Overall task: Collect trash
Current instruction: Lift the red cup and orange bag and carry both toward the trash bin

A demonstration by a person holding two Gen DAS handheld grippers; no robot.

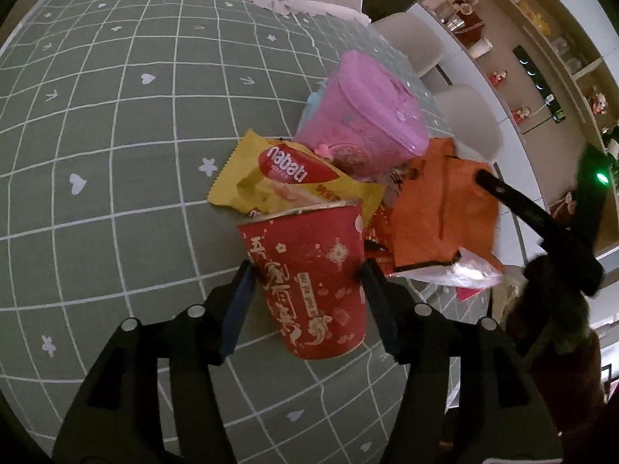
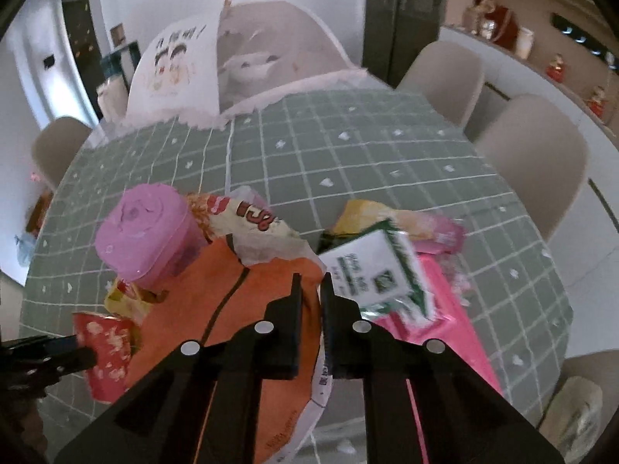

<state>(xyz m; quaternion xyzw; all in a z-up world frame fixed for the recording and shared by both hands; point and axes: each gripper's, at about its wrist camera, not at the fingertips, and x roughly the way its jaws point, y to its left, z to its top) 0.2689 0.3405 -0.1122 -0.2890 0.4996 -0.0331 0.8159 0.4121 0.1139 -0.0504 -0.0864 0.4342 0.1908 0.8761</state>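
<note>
My left gripper (image 1: 305, 270) is shut on a red paper cup (image 1: 309, 282) with gold print, held tilted over the green checked tablecloth (image 1: 116, 154). A yellow Nabati wrapper (image 1: 286, 178) pokes out of the cup's mouth. A pink tub (image 1: 363, 116) lies on its side behind it. My right gripper (image 2: 311, 282) is shut on the edge of an orange bag (image 2: 240, 309), which also shows in the left wrist view (image 1: 437, 205). The cup (image 2: 106, 352) and pink tub (image 2: 147, 232) show at the left of the right wrist view.
A green-and-white packet (image 2: 371, 266), a pink wrapper (image 2: 437, 324) and a yellow wrapper (image 2: 363, 212) lie right of the orange bag. White paper (image 2: 185, 65) lies at the table's far end. Beige chairs (image 2: 534, 162) line the right side, before a shelf of ornaments (image 1: 541, 58).
</note>
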